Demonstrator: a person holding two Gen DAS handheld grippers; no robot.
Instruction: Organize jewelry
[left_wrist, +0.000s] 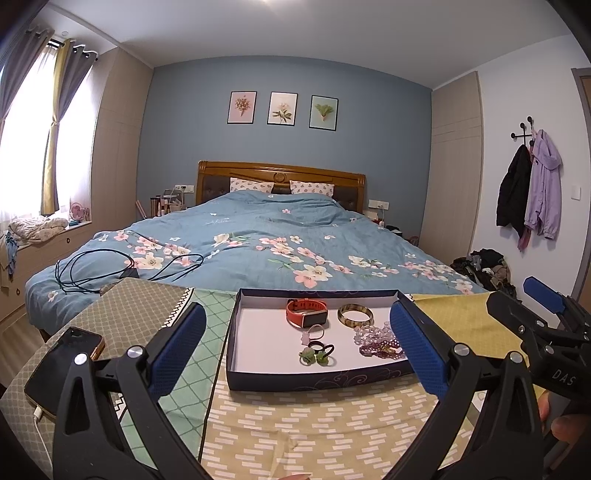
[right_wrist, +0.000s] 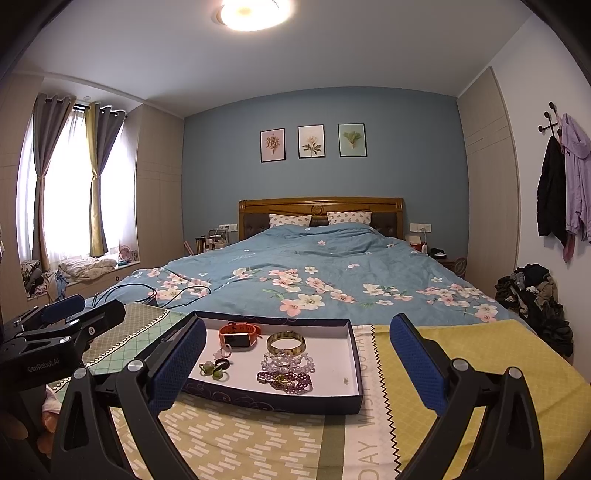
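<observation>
A dark blue tray (left_wrist: 317, 380) (right_wrist: 273, 400) with a white floor stands on a patterned cloth. In it lie an orange smartwatch (left_wrist: 306, 313) (right_wrist: 238, 334), a brown bangle (left_wrist: 354, 315) (right_wrist: 286, 342), a clear bead bracelet (left_wrist: 373, 332) (right_wrist: 288, 362), a purple bead bracelet (left_wrist: 380, 350) (right_wrist: 284, 380), green hair ties (left_wrist: 316, 354) (right_wrist: 214, 368) and a small ring (left_wrist: 314, 330) (right_wrist: 224, 349). My left gripper (left_wrist: 299, 343) is open and empty, in front of the tray. My right gripper (right_wrist: 297, 362) is open and empty, at the tray's near right.
A phone (left_wrist: 61, 369) on a charging cable lies on the cloth at the left. Behind the tray is a bed with a blue floral duvet (left_wrist: 258, 243) and black cables (left_wrist: 110, 266). A clothes pile (right_wrist: 532, 295) is at the right wall.
</observation>
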